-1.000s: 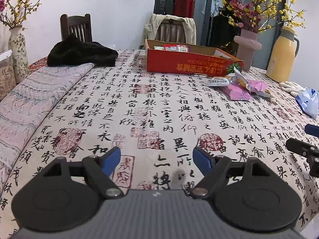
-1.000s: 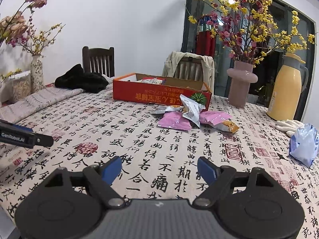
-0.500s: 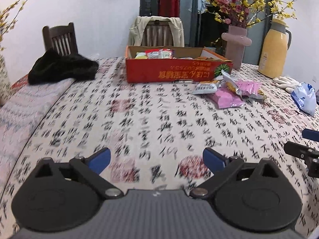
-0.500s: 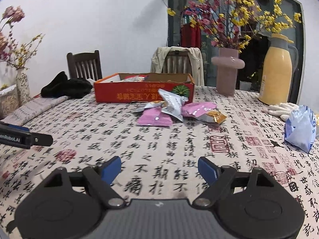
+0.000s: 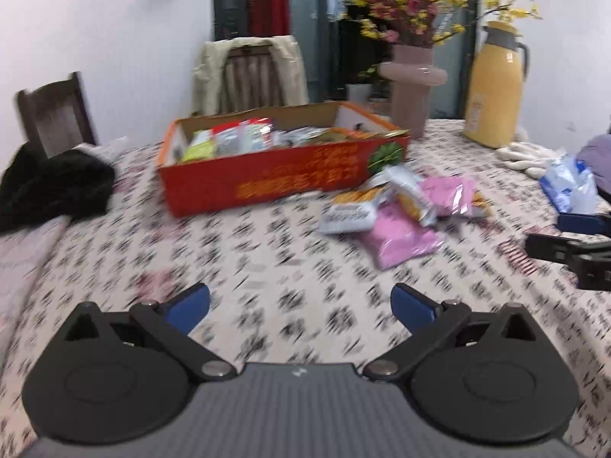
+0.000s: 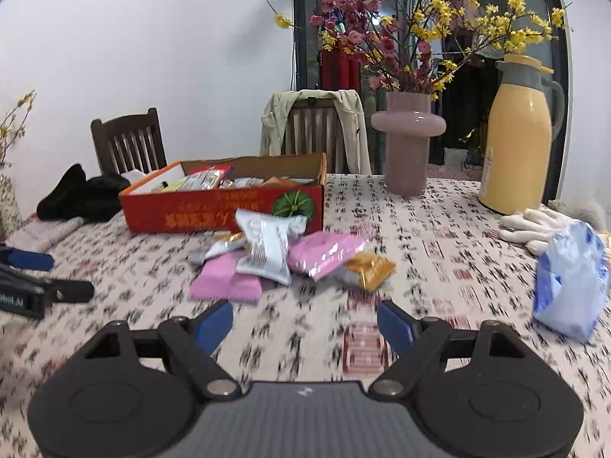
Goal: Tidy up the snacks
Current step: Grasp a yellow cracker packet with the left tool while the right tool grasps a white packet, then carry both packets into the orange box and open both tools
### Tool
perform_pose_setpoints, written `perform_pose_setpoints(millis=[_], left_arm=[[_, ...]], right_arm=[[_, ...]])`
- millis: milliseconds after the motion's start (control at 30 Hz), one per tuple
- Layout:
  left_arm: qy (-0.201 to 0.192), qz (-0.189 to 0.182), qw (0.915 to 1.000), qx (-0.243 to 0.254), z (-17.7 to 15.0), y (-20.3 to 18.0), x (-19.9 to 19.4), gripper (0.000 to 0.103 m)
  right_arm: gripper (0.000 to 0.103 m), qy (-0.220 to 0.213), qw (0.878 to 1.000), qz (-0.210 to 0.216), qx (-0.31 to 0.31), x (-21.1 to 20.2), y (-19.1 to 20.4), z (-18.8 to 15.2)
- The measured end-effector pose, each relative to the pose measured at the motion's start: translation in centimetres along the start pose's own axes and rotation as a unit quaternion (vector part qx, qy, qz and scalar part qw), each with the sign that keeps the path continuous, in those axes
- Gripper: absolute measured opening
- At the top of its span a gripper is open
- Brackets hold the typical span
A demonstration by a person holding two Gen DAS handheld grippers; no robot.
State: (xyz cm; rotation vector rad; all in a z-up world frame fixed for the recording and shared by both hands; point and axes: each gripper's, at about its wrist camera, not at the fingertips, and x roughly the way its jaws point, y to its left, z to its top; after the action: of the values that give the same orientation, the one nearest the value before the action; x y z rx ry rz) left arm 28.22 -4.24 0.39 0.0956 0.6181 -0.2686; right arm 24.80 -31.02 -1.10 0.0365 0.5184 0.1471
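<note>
Red box (image 6: 225, 210) sits mid-counter, packets already piled inside it, and that's our landmark. Just in front of its near right corner lies the loose snack heap (image 6: 282, 255): pink packs, a silver one propped on top, an orange one at the right edge. Right of the box stand a pink vase (image 6: 408, 149) and a yellow flask (image 6: 515, 141); nearer, white gloves (image 6: 530, 225) and a blue-white bag (image 6: 573, 278). Left of the box, a black garment (image 5: 53, 187). Behind it, two chairs. Bare cloth (image 5: 286, 267) lies open between the heap and both claws. Left claw (image 5: 299, 305) spread wide, nothing in it. Right claw (image 6: 305, 326) is closing slightly, jaws well apart, nothing between them. The box front carries yellow characters and a green pumpkin picture, too blurred to read. In the right view, the left claw's side shows lettering ending in "AI".
</note>
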Motion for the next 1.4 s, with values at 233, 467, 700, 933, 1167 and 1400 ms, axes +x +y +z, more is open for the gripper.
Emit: perform_pose_setpoints(millis=[233, 467, 700, 933, 1167, 1400], left_arm=[[-0.011, -0.046, 0.9983, 0.036, 4.5, -0.9, 5.4, 0.086], [0.028, -0.108, 0.9937, 0.013, 7.3, -0.1, 12.7, 0.064], [0.048, -0.14, 0.989, -0.003, 6.8, -0.1, 16.0, 0.052], [0.038, -0.133, 0.9904, 0.0, 6.7, -0.4, 15.7, 0.041], [0.027, -0.122, 0.9922, -0.001, 6.6, -0.3, 13.4, 0.039], [-0.009, -0.106, 0.9939, -0.027, 4.7, 1.2, 6.3, 0.039]], right_arm=[[0.071, 0.017, 0.996, 0.085, 0.031, 5.4, -0.6, 4.1], [0.058, 0.07, 0.989, 0.112, 0.065, 13.3, -0.6, 6.3], [0.041, 0.084, 0.987, 0.118, 0.072, 15.9, -0.6, 5.5], [0.038, 0.082, 0.988, 0.113, 0.068, 15.6, -0.4, 5.4], [0.038, 0.075, 0.989, 0.102, 0.071, 14.1, -0.6, 5.2], [0.038, 0.061, 0.992, 0.085, 0.069, 10.1, -0.6, 4.5]])
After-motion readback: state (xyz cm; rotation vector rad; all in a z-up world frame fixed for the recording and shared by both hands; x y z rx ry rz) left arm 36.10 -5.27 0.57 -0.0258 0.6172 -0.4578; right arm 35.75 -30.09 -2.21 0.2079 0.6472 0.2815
